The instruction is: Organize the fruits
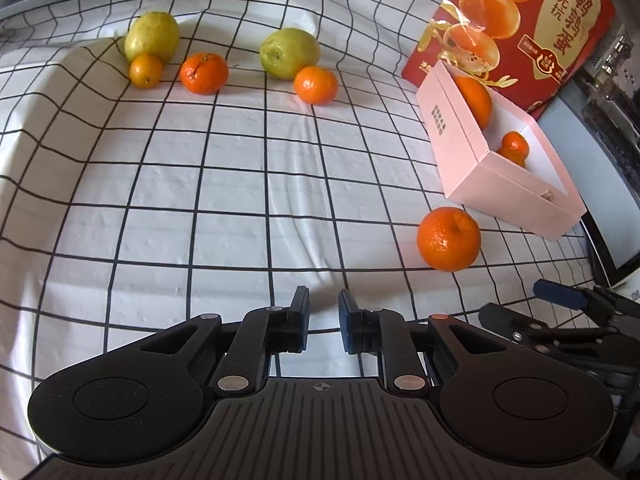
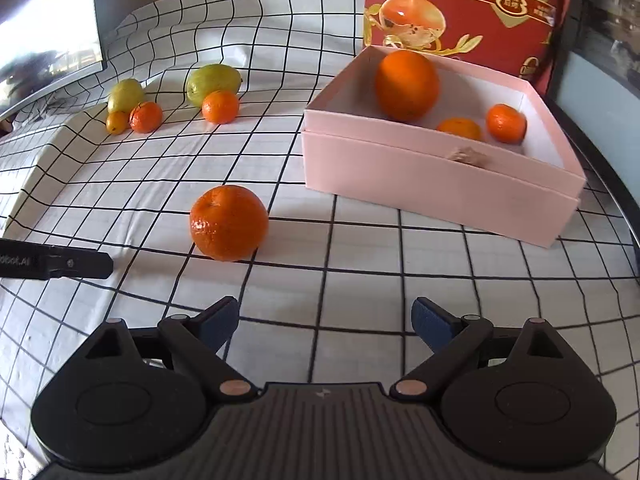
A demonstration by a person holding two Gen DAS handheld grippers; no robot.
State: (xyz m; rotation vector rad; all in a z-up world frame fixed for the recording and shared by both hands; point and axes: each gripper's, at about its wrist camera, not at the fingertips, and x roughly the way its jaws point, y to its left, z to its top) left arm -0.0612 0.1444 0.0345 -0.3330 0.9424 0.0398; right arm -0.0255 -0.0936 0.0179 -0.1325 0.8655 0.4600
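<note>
Mandarin (image 2: 228, 223), glossy and dimpled, lies loose; left fingers (image 1: 324, 316) clenched, right fingers (image 2: 326, 320) released.

Three oranges (image 2: 406, 84) in pink box (image 2: 440, 176), one mandarin (image 2: 228, 222) beside it, five fruits (image 1: 288, 58) well apart

Left wrist view angled down along its own left gripper (image 1: 324, 320) onto the white black-gridded cloth (image 1: 200, 184), open pink cardboard box (image 1: 480, 168) off right, right wrist view likewise tilted down, nearer that box (image 2: 420, 176), both sharing the lone mandarin before it (image 1: 448, 239) (image 2: 229, 222) and the far fruit row.
</note>
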